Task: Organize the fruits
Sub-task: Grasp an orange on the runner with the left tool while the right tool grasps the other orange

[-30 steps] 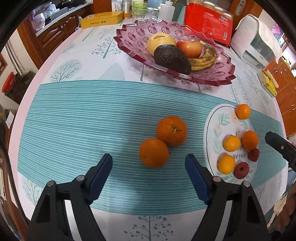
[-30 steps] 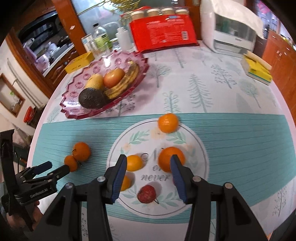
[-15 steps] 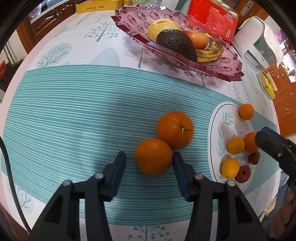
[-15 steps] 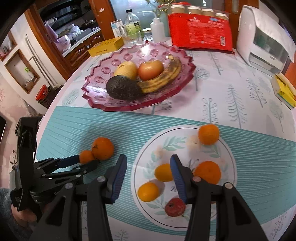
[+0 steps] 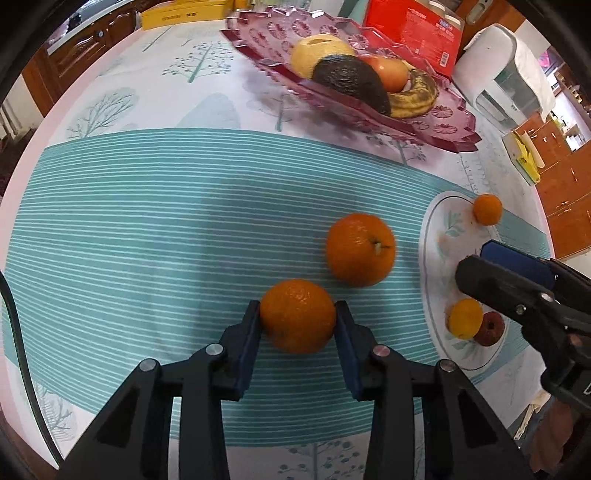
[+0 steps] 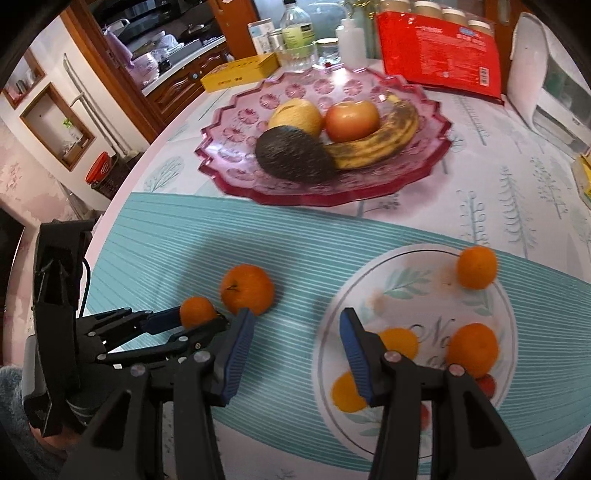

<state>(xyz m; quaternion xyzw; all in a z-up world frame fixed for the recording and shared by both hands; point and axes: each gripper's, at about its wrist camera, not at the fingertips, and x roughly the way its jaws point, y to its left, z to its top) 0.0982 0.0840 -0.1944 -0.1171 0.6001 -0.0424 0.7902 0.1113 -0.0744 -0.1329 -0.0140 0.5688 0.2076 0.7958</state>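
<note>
We see the table (image 5: 122, 221) first: its round edge curves close along the left side, and a wide bare stretch of teal striped cloth (image 5: 147, 240) lies open between that edge and the fruit. At the far side the pink dish (image 6: 424, 162) holds an avocado (image 6: 291, 155), a pear (image 6: 295, 116), an apple (image 6: 352, 118) and a banana (image 6: 384, 142); its near rim stands well apart from the loose oranges. Behind it a red box (image 6: 439, 55), a yellow box (image 6: 240, 72) and bottles (image 6: 297, 33) crowd the back edge, and a white appliance (image 5: 506, 77) sits at the right.

The white plate (image 6: 413, 258) lies near the front right, with small oranges (image 6: 476, 267) and a red fruit (image 5: 489, 328) spread on it and bare room in its middle.

The big orange (image 5: 360, 249) rests on the cloth between dish and plate, clear of both. Just in front of it lies the small orange (image 5: 297, 315). Our left tongs (image 5: 298, 321) have just been closing and now press it from both sides, pads touching its skin, on the cloth.

Our right tongs (image 6: 295, 347) stand apart with nothing between them, over the cloth at the plate's left rim, one finger above the plate, the other just beside the left tongs.
</note>
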